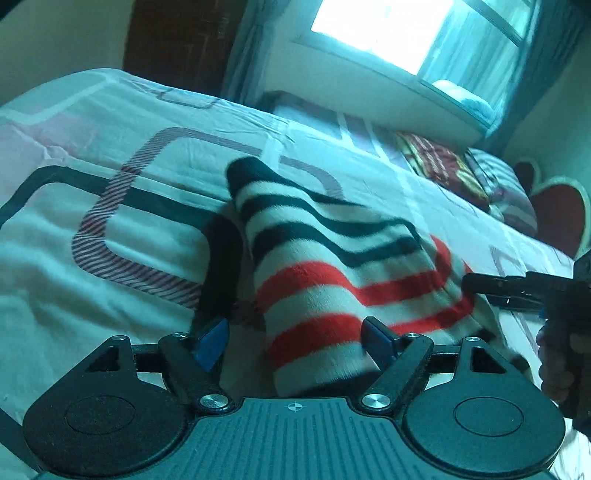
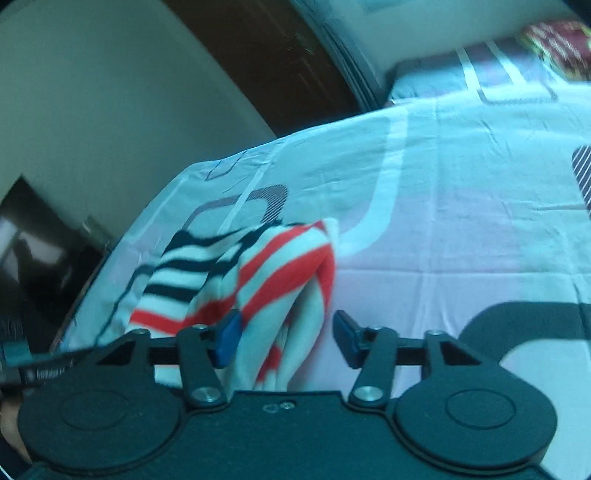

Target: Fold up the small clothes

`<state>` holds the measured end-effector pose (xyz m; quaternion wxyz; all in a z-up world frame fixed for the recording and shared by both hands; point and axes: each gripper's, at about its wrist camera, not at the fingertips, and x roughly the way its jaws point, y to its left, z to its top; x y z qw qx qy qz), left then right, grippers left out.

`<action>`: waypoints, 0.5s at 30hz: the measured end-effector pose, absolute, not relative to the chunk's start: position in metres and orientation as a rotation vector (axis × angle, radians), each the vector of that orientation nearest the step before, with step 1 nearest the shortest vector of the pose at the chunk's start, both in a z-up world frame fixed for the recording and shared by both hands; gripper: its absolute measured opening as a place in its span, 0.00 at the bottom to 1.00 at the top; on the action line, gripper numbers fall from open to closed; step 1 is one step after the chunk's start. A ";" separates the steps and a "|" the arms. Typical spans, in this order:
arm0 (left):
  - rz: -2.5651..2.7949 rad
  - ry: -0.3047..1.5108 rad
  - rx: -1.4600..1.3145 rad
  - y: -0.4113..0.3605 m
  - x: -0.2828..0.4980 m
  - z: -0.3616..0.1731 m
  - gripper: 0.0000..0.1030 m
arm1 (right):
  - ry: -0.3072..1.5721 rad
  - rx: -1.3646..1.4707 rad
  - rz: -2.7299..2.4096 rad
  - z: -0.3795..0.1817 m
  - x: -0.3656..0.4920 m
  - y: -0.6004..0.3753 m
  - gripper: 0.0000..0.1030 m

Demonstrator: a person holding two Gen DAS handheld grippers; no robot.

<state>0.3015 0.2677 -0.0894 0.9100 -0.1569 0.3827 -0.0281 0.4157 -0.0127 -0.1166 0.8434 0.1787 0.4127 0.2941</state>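
Note:
A small fleece garment (image 1: 332, 266) with white, black and red stripes lies bunched on the bed; it also shows in the right wrist view (image 2: 258, 273). My left gripper (image 1: 295, 341) is open, its blue pads either side of the garment's near red-striped end. My right gripper (image 2: 286, 338) is open, with a fold of the garment between its fingers. In the left wrist view the right gripper (image 1: 495, 291) shows at the right edge, its tips at the garment's red-striped edge.
The bed sheet (image 1: 122, 206) is white and pink with dark rounded-square patterns. A red patterned cushion (image 1: 439, 166) and pillows lie toward the headboard. A window (image 1: 406, 33) is behind the bed, a dark wooden door (image 2: 280, 55) and a dark cabinet (image 2: 40, 251) beside it.

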 end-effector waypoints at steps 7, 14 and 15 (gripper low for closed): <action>-0.010 0.775 -0.307 0.260 0.309 -0.087 0.76 | 0.641 0.161 0.674 -0.106 0.415 0.015 0.10; 0.054 0.828 -0.252 0.251 0.322 -0.099 0.90 | 0.754 0.175 0.643 -0.132 0.437 0.015 0.10; 0.048 0.822 -0.267 0.252 0.318 -0.096 0.90 | 0.771 0.190 0.633 -0.126 0.437 0.012 0.19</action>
